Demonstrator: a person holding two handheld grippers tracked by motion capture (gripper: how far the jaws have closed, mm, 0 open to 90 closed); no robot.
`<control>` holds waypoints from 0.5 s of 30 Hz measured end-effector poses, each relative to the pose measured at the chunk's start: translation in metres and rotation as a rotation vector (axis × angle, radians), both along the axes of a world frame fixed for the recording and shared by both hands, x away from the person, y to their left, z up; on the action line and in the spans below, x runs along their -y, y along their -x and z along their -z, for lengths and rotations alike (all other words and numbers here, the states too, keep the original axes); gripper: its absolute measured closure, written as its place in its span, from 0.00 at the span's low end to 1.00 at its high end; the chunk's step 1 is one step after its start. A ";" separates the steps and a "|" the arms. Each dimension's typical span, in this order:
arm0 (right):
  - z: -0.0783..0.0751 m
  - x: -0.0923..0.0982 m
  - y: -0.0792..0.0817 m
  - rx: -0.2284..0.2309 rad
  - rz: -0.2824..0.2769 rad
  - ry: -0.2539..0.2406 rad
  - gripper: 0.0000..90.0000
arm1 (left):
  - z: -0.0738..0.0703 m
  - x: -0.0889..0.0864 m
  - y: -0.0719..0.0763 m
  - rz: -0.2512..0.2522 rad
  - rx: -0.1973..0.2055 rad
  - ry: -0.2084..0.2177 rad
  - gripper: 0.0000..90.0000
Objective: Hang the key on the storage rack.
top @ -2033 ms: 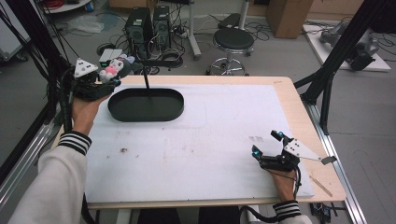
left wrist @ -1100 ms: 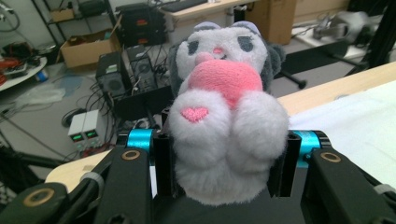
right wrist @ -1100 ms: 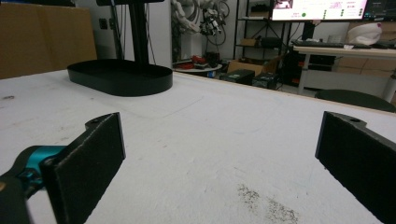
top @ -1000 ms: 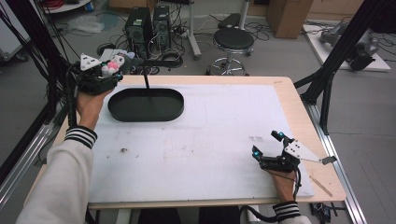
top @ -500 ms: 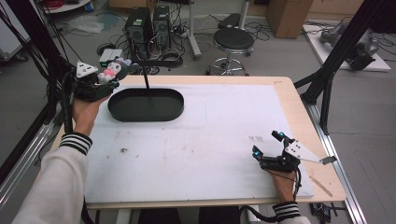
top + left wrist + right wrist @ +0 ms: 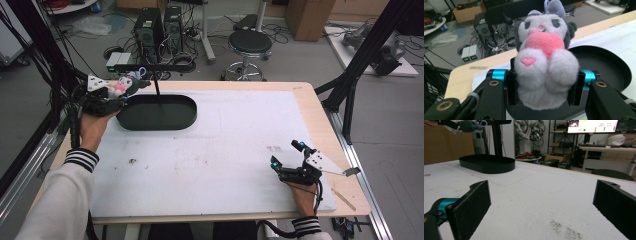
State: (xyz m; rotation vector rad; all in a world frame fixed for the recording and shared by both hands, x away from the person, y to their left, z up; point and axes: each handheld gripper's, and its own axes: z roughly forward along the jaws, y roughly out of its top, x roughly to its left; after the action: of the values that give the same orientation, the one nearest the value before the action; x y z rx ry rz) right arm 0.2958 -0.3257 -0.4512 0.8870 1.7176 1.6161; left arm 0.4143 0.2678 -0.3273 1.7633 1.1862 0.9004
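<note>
A grey and white plush toy (image 6: 545, 61) with a pink heart on its belly sits squeezed between the jaws of my left gripper (image 6: 544, 87). In the high view that gripper (image 6: 112, 95) holds the plush toy (image 6: 121, 86) at the left end of a black oval tray (image 6: 159, 113), above its rim. A thin black post (image 6: 155, 85) rises from the tray to a crossbar. My right gripper (image 6: 287, 156) rests open on the white mat near the front right, nothing between its jaws. In the right gripper view the black oval tray (image 6: 487, 163) lies far off to the left.
A white mat (image 6: 215, 150) covers most of the wooden table (image 6: 305, 89). A small dark smudge (image 6: 133, 161) marks the mat at front left. Beyond the table's far edge stand computer towers (image 6: 157, 25) and a round stool (image 6: 249, 42).
My left gripper with the plush toy rose, dipped back, and now sits a little further right over the tray's left end. The right gripper has not moved.
</note>
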 end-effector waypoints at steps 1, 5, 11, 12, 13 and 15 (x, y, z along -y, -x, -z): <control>0.000 0.000 0.000 0.000 0.000 0.001 0.00 | 0.001 0.000 -0.001 0.000 -0.008 -0.004 0.61; 0.000 0.000 0.000 0.003 0.001 0.000 0.00 | 0.007 0.002 -0.007 -0.010 -0.022 -0.011 0.61; 0.000 0.001 -0.001 0.006 0.003 0.001 0.00 | 0.015 0.008 -0.019 -0.026 -0.032 -0.020 0.61; 0.000 0.001 -0.001 0.006 0.002 0.000 0.00 | 0.016 0.008 -0.021 -0.030 -0.034 -0.022 0.61; 0.000 0.001 -0.001 0.006 0.002 0.000 0.00 | 0.017 0.009 -0.022 -0.030 -0.041 -0.027 0.61; 0.000 0.001 0.000 0.001 0.003 -0.002 0.00 | 0.020 0.009 -0.025 -0.029 -0.047 -0.023 0.61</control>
State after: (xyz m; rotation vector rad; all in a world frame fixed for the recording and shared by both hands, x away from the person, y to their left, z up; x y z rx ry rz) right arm 0.2961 -0.3263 -0.4512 0.8890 1.7133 1.6161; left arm 0.4392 0.2585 -0.3470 1.7985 1.2389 0.8972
